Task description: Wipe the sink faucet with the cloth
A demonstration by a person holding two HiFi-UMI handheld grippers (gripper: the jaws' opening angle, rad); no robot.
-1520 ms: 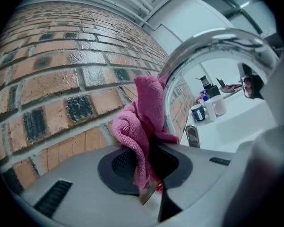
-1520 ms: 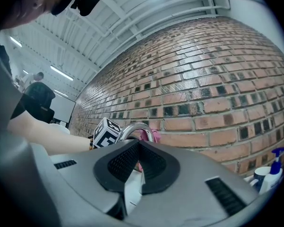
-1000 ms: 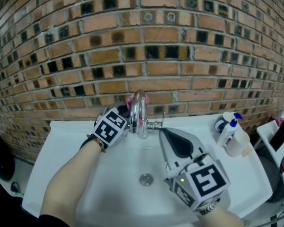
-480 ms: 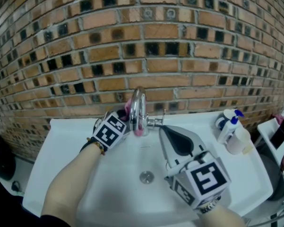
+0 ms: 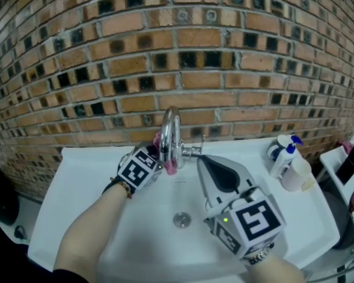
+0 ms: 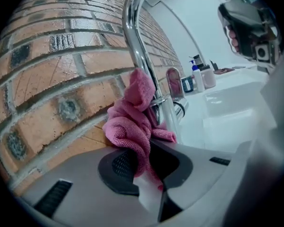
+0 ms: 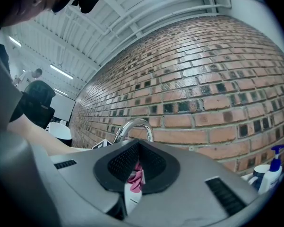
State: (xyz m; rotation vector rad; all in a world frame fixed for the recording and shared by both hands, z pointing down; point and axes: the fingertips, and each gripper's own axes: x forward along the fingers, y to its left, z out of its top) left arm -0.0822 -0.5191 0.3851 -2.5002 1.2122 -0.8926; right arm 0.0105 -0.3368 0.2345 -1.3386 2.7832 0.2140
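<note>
White sink (image 5: pixel 76 175) bears faucet (image 5: pixel 172 128) and spray bottle (image 5: pixel 281 165).

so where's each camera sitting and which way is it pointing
Head view: on the person's head, looking steeply down at the sink and faucet; left forearm, left gripper and right gripper show.
Left gripper view: rides the left gripper, looking along its jaws, shut on the pink cloth at the faucet stem.
Right gripper view: rides the right gripper, facing the brick wall, jaws shut.
All three share the faucet and cloth.
</note>
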